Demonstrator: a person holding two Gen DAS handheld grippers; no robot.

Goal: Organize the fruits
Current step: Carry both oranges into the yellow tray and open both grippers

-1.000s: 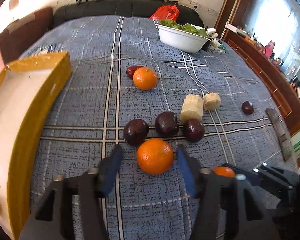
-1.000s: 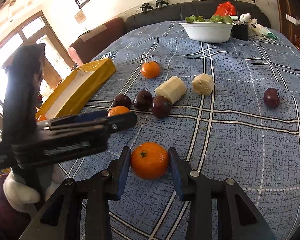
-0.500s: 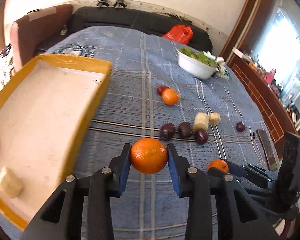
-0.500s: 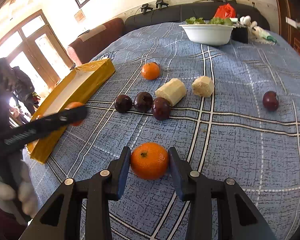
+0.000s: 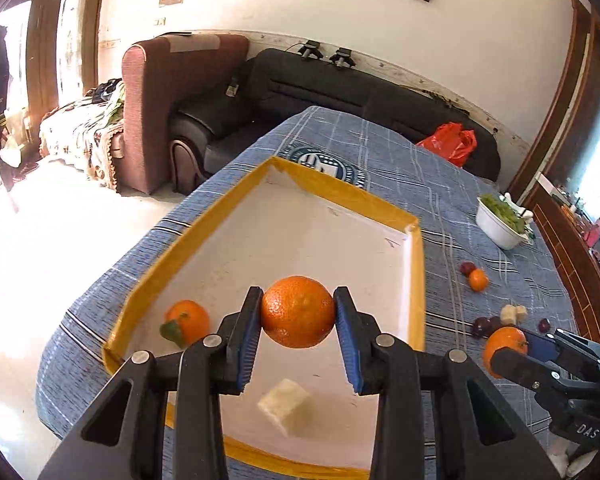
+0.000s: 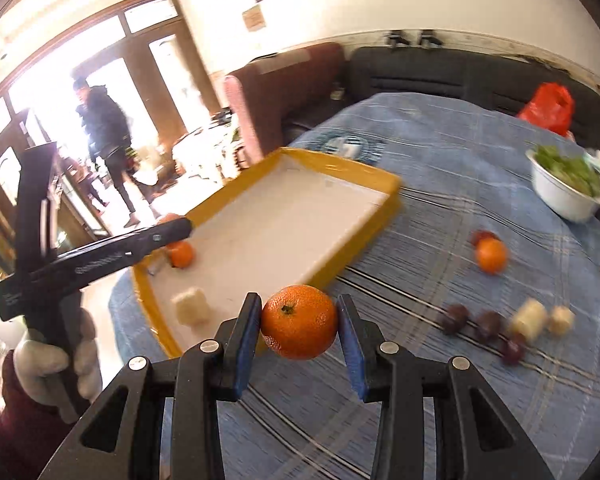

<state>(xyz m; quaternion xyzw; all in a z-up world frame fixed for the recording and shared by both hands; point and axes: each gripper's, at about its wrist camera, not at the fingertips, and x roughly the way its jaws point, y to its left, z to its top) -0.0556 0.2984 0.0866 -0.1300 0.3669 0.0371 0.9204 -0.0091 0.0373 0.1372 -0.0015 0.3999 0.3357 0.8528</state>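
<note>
Both tools are now carrying oranges off the desk [image 5: 452, 184]: left tool [image 5: 296, 318] clamping its orange [image 5: 298, 317] over the yellow tray [image 5: 418, 280], right tool [image 6: 299, 322] gripping another orange [image 6: 299, 321], approaching.

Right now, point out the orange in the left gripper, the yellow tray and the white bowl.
orange in the left gripper [image 5: 298, 317], left wrist view, middle of its peel.
yellow tray [image 5: 418, 280], left wrist view, right rim.
white bowl [image 6: 562, 200], right wrist view, outer wall.
</note>
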